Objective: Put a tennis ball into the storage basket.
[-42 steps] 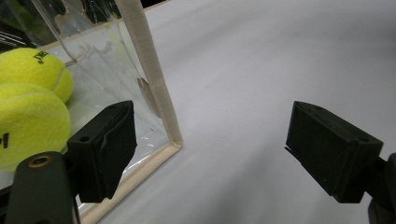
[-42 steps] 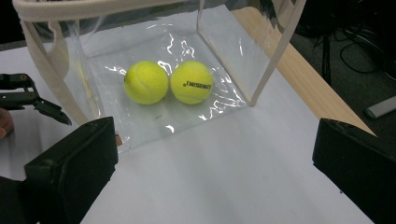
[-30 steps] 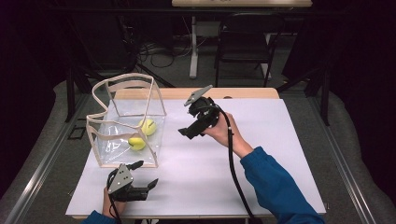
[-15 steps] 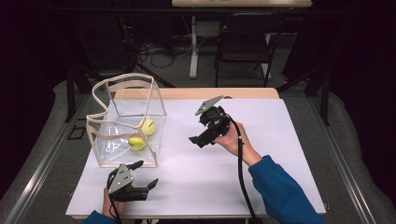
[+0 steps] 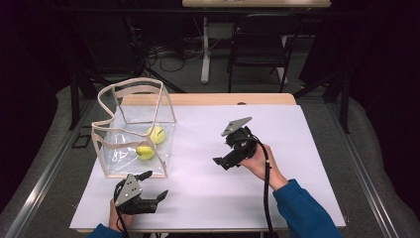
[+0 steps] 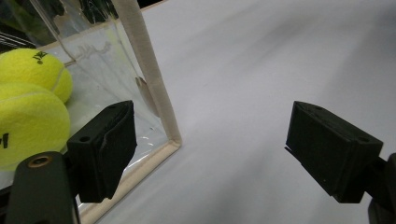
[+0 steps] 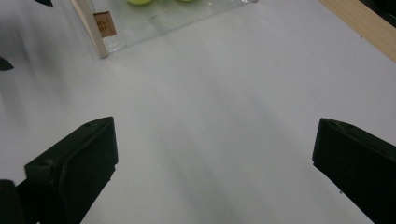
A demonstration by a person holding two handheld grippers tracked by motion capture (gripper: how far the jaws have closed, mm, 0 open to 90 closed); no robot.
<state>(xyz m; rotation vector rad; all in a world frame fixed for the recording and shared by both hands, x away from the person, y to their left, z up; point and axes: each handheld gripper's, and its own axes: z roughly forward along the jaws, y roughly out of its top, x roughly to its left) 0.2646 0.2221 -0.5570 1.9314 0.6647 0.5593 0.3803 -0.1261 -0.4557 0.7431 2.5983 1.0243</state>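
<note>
Nearest the person, left gripper (image 5: 148, 197) rests low on the white table sheet (image 5: 297, 188) just in front of the clear bag's near corner, jaws apart, nothing between them. In the left gripper view one jaw sits right beside the bag's beige trim (image 6: 144, 74), the other well out over bare sheet.

Right gripper (image 5: 224, 161) is held above mid-table, well apart from the bag, jaws wide apart and empty. The right gripper view looks down at blank sheet with the bag's bottom edge (image 7: 100, 32) farther off.

Clear plastic bag (image 5: 133, 129) with beige edging stands open at table left, sides a bit saggy. Two tennis balls (image 5: 145, 150) (image 5: 157, 134) lie inside on its floor, touching or nearly so, toward the right wall.

Farther back: wooden table edge (image 5: 208, 99), a dark chair (image 5: 257, 49), cables on the floor (image 5: 163, 52).

Risks, as a judgement: the bag is light and soft, so the left jaw beside the trim could nudge it, slide it or fold a wall in. Balls roll freely, and any tilt could shift them or spill them out. Reaching in from above, a jaw may catch the floppy rim or handle loop.
</note>
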